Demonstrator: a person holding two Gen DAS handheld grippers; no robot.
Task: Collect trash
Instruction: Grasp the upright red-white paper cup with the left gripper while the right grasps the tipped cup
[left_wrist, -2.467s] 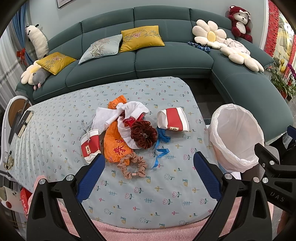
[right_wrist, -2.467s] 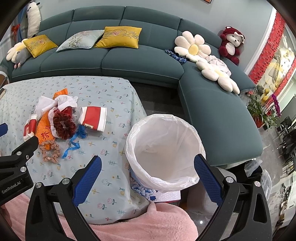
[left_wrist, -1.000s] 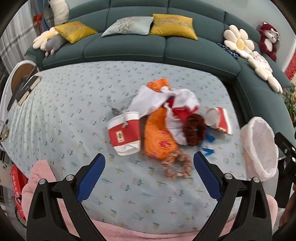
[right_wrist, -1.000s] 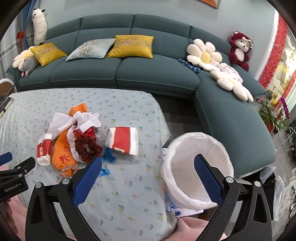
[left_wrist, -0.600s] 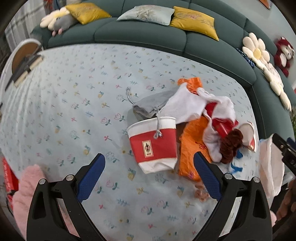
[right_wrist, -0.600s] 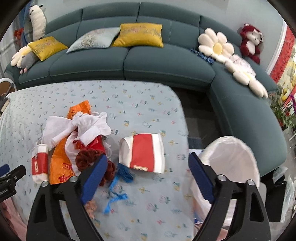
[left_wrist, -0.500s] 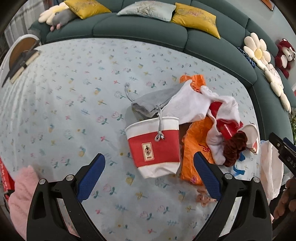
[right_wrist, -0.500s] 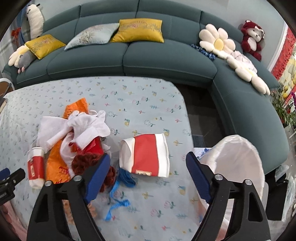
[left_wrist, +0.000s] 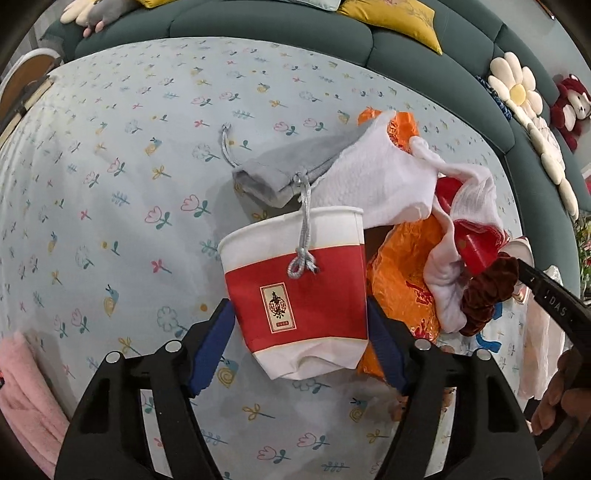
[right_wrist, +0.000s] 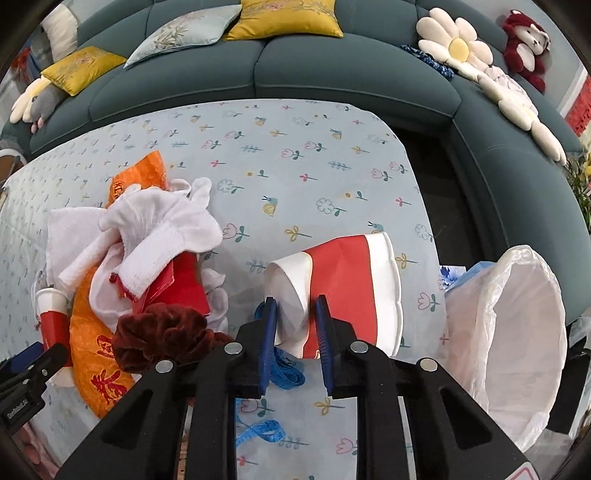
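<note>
Stage: early, by my reading. Two cups are being taken in hand, and nothing shows inside the bin liner (right_wrist: 517, 350) from this angle.

Left gripper (left_wrist: 299, 343): jaws spread about as wide as the left paper cup (left_wrist: 295, 288), one pad at each side of its red band. Touching or nearly so; a firm hold cannot be confirmed. The cup lies on its side on the surface (left_wrist: 110, 184), mouth pointing away from the camera.

Snag on left cup: a grey drawstring (left_wrist: 304, 236) from the grey pouch (left_wrist: 295, 166) is draped over the cup wall, knot resting on the red band. Likely to drag the pouch along when the cup is lifted.

Right gripper (right_wrist: 295, 336): jaws narrowed to a small gap, pinching the white base end of the right paper cup (right_wrist: 343, 291). This cup also lies on its side, mouth toward the bin liner, its wall creased.

Bin: white liner stands open just off the right edge of the surface, near the right cup.

Still on the surface: orange plastic bag (right_wrist: 96, 354), white cloths (right_wrist: 147, 229), red wrapper (right_wrist: 181, 280), dark red scrunchie (right_wrist: 162, 336), blue ribbon (right_wrist: 284, 373). All heaped together between the two cups.

Left to do: carry both cups to the liner, then sort the heap. Which heap items count as trash is a judgement; bag, wrapper and ribbon look likeliest.
</note>
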